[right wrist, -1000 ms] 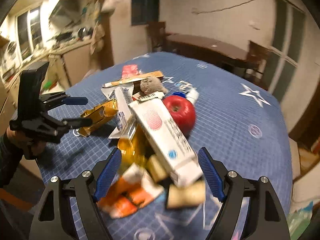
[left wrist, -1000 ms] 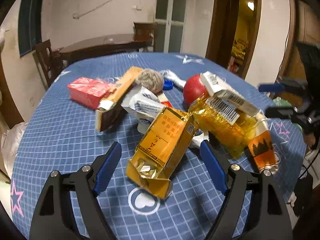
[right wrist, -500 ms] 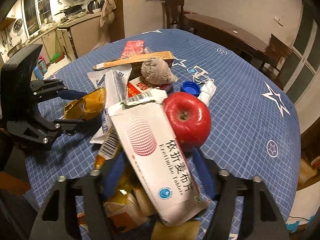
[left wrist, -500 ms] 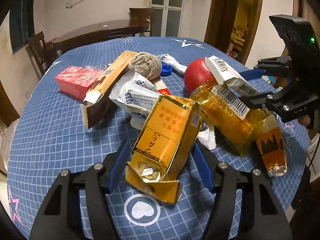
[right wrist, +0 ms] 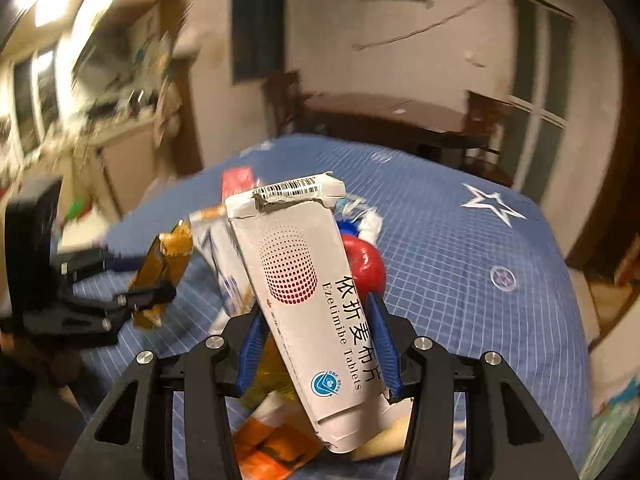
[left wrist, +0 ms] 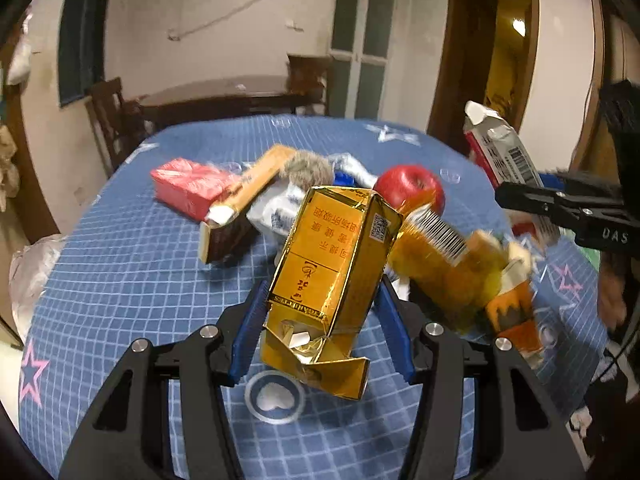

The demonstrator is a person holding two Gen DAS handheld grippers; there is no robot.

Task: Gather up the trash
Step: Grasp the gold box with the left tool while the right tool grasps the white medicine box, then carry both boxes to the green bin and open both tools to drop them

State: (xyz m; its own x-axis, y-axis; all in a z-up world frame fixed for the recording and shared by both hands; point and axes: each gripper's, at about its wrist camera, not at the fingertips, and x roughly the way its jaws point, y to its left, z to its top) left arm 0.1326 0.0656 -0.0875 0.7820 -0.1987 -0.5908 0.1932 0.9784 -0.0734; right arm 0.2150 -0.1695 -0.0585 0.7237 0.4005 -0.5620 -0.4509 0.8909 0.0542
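While lifted, gold carton (left wrist: 334, 268) between left fingers (left wrist: 248, 328).

Surface (left wrist: 120, 280): blue cloth with white grid, white and pink stars. Gold carton (left wrist: 332, 264): metallic gold, red lettering. Tablet box (right wrist: 316, 304): white, red dot disc, black text, blue logo. Apple (left wrist: 412, 188): red. Flat box (left wrist: 188, 188): red. Grippers: black frames, blue pads (left wrist: 248, 332).
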